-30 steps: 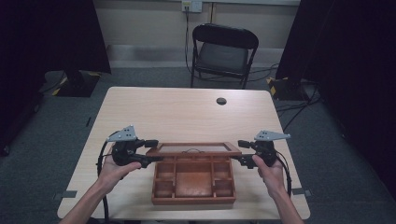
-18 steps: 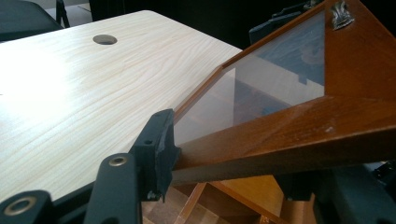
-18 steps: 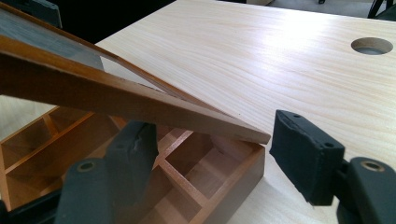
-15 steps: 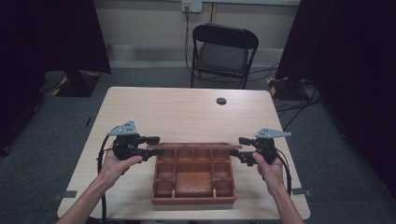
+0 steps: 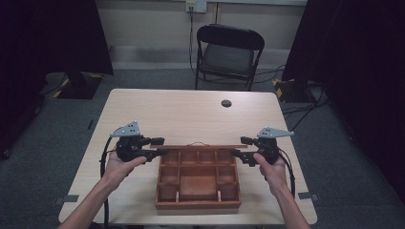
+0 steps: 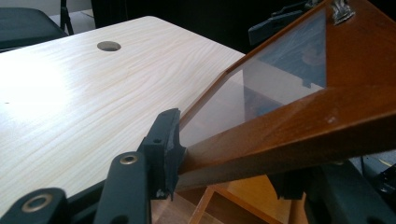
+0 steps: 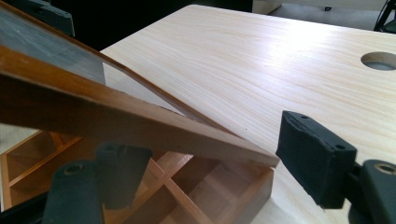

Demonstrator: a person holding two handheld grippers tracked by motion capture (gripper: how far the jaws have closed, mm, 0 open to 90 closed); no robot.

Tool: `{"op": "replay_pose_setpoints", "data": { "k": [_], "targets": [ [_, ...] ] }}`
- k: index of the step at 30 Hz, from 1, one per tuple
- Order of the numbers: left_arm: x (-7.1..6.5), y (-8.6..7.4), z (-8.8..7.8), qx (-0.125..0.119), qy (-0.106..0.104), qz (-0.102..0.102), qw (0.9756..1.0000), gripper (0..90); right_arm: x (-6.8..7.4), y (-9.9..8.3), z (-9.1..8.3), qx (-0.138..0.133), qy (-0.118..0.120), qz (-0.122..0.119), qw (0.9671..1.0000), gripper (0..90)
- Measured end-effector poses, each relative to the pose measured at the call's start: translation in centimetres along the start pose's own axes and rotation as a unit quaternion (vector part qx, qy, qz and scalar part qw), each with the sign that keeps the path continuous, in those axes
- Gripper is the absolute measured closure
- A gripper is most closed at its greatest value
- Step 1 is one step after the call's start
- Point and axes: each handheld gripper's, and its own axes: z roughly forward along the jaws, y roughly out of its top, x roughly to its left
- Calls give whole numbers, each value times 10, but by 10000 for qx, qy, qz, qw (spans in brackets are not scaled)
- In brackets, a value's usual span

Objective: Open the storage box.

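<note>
A wooden box [image 5: 198,204] with several compartments lies on the table in front of me. Its glass-paned lid [image 5: 200,146], hinged at the far edge, stands half raised and looks edge-on from above. My left gripper [image 5: 160,146] is at the lid's left end. Its jaws have just been closing, and its pad [image 6: 169,142] now presses the lid's wooden frame [image 6: 299,121]. My right gripper [image 5: 240,147] is at the right end. Its jaws have widened a little and straddle the lid's side rail [image 7: 116,116], with the right pad [image 7: 315,158] just clear of the corner.
The light wooden table [image 5: 191,114] has a round cable hole [image 5: 226,103] beyond the box. A black folding chair [image 5: 229,52] stands behind the table's far edge. Cables trail over the floor at the right.
The lid showed as a broad band behind the box and is now a thin line, so it has tipped toward me. The left gripper's jaws have drawn in on its frame.
</note>
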Motion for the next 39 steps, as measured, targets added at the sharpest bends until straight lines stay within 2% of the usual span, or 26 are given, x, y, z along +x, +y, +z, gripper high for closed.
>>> {"op": "replay_pose_setpoints", "data": {
  "k": [10, 12, 16, 18, 21, 32, 39],
  "targets": [
    [9, 3, 3, -45, 133, -116, 9998, 521, -3, 6, 12, -82, 39, 20, 10000, 279],
    [12, 2, 5, -60, 161, -189, 9997, 523, -4, 6, 13, -142, 130, 36, 9998, 343],
    [11, 4, 7, -8, 238, -121, 9996, 530, -5, 7, 16, -130, 207, 26, 9997, 390],
    [12, 4, 7, -16, 240, -100, 9997, 530, -5, 7, 17, -126, 218, 27, 9997, 402],
    [19, 3, 8, -114, 153, -217, 9996, 534, -5, 10, 19, -112, 220, -29, 9997, 438],
    [31, 0, 19, -78, 368, -283, 9989, 546, -10, 17, 25, -252, 207, 83, 9994, 442],
    [36, -2, 23, -68, 425, -331, 9985, 558, -14, 16, 29, -314, 179, 140, 9993, 441]
  ]
}}
